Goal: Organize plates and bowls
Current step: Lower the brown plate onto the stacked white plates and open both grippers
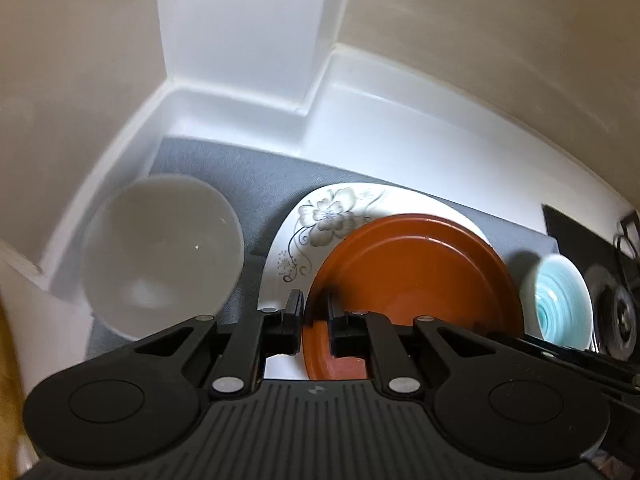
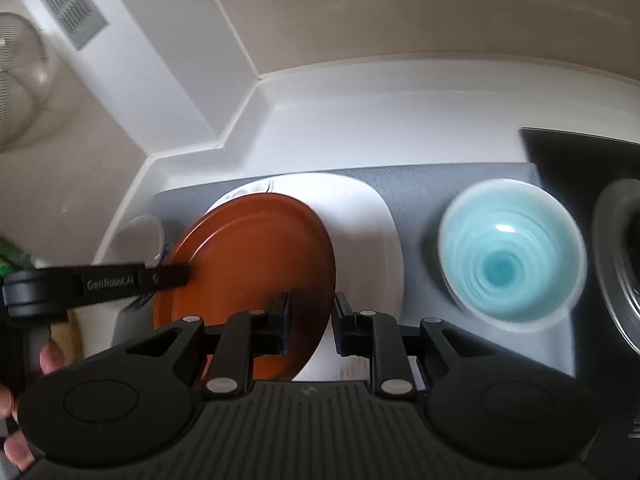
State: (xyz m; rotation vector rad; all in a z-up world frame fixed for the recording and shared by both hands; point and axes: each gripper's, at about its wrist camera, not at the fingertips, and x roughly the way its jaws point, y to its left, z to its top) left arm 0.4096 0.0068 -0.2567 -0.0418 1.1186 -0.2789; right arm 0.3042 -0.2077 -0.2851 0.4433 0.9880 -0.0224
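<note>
Careful, your left gripper point(image 1: 314, 316) fingers pinch just the brown plate point(image 1: 416, 276) rim; tilt and it slips. Right gripper point(image 2: 310, 320) fingers are narrowly apart, empty.

Home kitchen corner, white moulded countertop point(image 1: 360, 120) against beige walls, grey mat point(image 1: 248, 184) bearing crockery, black stovetop point(image 2: 580, 152) beside

Left wrist, right wrist views: both close above the counter point(image 1: 360, 120), facing the wall; shared: brown plate point(image 1: 420, 272) point(image 2: 256, 264), teal bowl point(image 1: 560, 300) point(image 2: 508, 252).

Two plates point(image 1: 416, 276) point(image 1: 320, 220), two bowls point(image 1: 160, 252) point(image 1: 560, 300), possibly more hidden
</note>
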